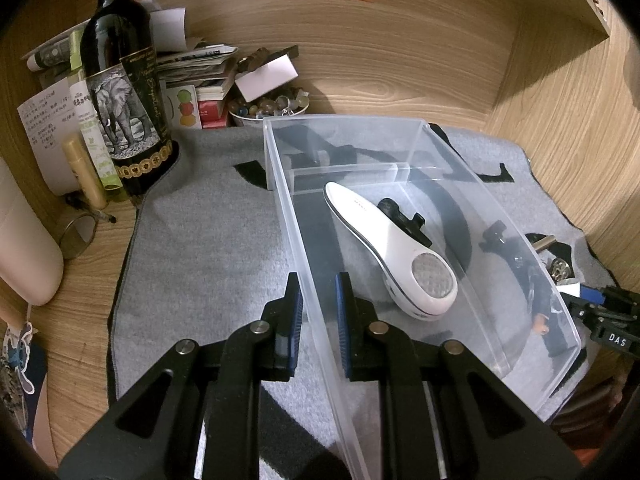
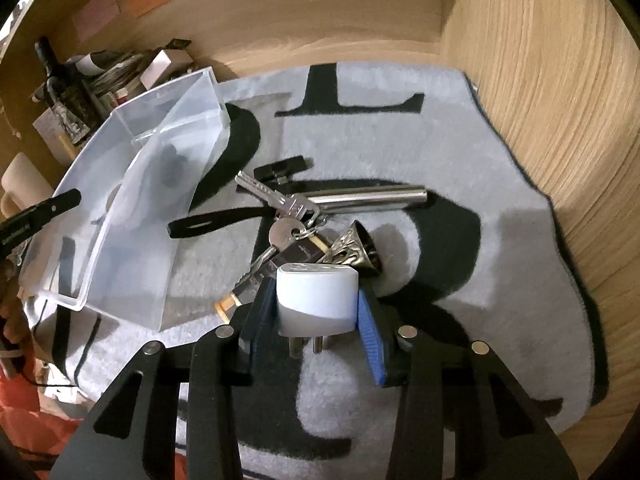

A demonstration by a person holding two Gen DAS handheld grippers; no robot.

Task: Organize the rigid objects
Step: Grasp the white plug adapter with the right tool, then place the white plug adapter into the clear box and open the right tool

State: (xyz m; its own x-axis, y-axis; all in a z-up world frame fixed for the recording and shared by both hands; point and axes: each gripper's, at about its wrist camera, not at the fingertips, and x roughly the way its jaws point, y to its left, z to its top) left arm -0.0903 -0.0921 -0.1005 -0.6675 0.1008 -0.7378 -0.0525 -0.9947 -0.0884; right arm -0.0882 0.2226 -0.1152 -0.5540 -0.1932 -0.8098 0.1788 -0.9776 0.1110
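A clear plastic bin (image 1: 404,124) stands on the grey mat; it also shows in the right wrist view (image 2: 132,160). Inside lie a white lint shaver (image 1: 394,248) and a small black part (image 1: 404,218). My left gripper (image 1: 319,292) straddles the bin's near left wall, jaws narrowly apart, one pad on each side. My right gripper (image 2: 316,304) is shut on a white plug adapter (image 2: 316,296), its pins pointing back at the camera. Just ahead lie a key bunch (image 2: 288,216), a metal cylinder (image 2: 368,196), a brass bell (image 2: 352,246) and a black strap (image 2: 216,220).
A wine bottle (image 1: 120,92), papers, a bowl of beads (image 1: 272,106) and a cream cylinder (image 1: 24,240) crowd the left back corner. Wooden walls close in behind and to the right (image 2: 552,120). The grey mat (image 1: 208,240) with black letters covers the desk.
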